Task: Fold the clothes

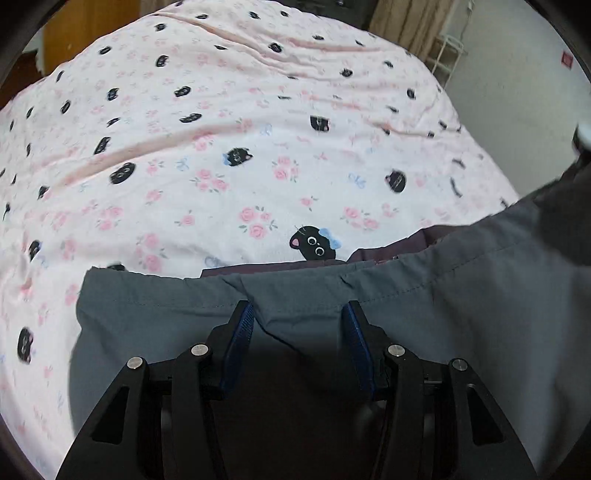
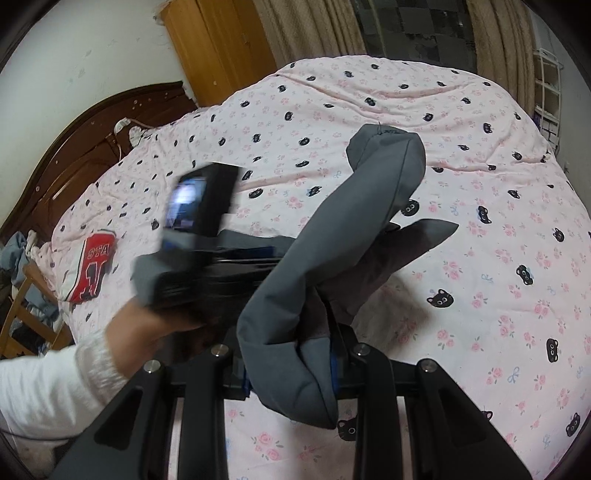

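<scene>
A grey-blue garment [image 1: 424, 332] with a dark purplish lining is lifted above the pink cat-print bed sheet [image 1: 221, 155]. In the left wrist view my left gripper [image 1: 297, 314] has a fold of it between its blue pads [image 1: 240, 332], just behind the stitched hem, and the jaws stand partly apart. In the right wrist view my right gripper [image 2: 291, 347] is shut on a thick bunch of the grey garment [image 2: 295, 288]. From there a long tube of fabric rises to a rounded end [image 2: 384, 147]. The left gripper's body appears blurred at the left, held by a hand [image 2: 147, 325] in a white sleeve.
A folded red and white jersey [image 2: 92, 269] lies near the bed's left edge. A dark wooden headboard [image 2: 74, 155], a wooden wardrobe [image 2: 221, 48] and curtains [image 2: 314, 33] border the bed. A white rack [image 2: 546, 92] stands at the right, and a chair with clothes [image 2: 22, 302] at the left.
</scene>
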`<move>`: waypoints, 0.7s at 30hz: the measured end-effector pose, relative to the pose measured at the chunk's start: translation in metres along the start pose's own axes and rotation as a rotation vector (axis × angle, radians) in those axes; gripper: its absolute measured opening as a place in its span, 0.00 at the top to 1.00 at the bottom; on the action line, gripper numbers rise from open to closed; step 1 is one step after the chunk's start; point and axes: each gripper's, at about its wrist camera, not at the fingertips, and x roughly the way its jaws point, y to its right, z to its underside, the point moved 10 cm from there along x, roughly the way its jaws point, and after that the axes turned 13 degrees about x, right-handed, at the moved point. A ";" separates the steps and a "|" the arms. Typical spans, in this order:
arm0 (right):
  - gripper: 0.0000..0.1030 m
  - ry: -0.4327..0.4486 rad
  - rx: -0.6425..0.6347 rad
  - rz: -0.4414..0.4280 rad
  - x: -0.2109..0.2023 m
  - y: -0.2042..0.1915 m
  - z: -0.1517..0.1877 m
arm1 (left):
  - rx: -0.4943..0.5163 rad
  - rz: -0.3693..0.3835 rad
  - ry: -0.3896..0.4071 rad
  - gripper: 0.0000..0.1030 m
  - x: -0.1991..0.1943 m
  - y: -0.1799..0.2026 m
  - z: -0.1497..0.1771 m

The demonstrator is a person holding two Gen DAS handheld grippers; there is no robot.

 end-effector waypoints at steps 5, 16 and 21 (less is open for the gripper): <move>0.71 -0.021 -0.031 0.006 0.012 -0.011 0.007 | -0.026 0.014 0.038 0.55 -0.012 -0.005 0.003; 0.71 -0.031 -0.150 0.054 0.034 -0.062 -0.002 | -0.308 -0.105 0.260 0.54 -0.148 -0.119 0.066; 0.71 -0.080 -0.239 0.110 0.068 -0.096 0.011 | -0.379 -0.151 0.258 0.54 -0.178 -0.159 0.100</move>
